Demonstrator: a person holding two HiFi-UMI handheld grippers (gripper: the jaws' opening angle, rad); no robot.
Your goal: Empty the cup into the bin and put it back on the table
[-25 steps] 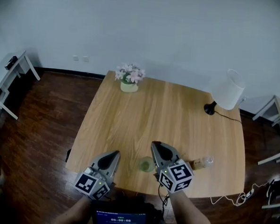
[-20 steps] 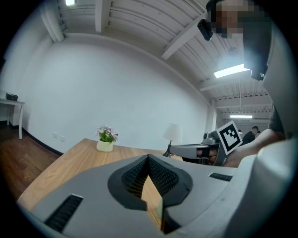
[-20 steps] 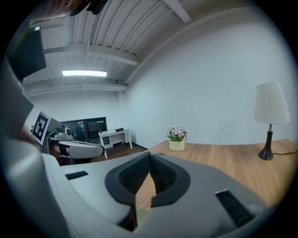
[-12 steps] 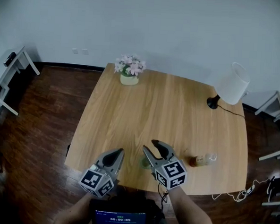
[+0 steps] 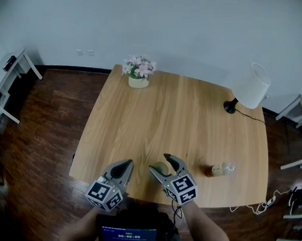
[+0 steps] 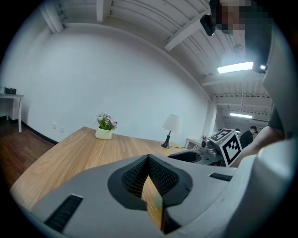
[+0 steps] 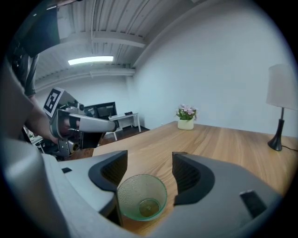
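Two hand-held grippers hover over the near edge of a pale wooden counter (image 5: 176,119), seen from above. The right gripper (image 5: 159,164) points forward and slightly down. Its fingers are spread and have just been opening, with a small clear green cup (image 5: 161,169) standing between them. In the right gripper view the cup (image 7: 142,197) sits upright on the counter, its round base visible through the open top. It lies close against the left finger, with a clear gap to the right finger, and neither pad presses on it.

The left gripper (image 5: 125,165) is beside it, a little nearer the counter's left corner. The left gripper view shows its fingers pressed together with nothing between them, only a sliver of wood grain visible below the tips.

Farther along the near edge, to the right of the cup and apart from it, a small bottle (image 5: 219,170) lies on its side. At the far edge stand a pot of pink flowers (image 5: 138,73) and, towards the right corner, a lamp (image 5: 250,90) with a white shade. Dark wooden floor (image 5: 43,131) surrounds the counter.
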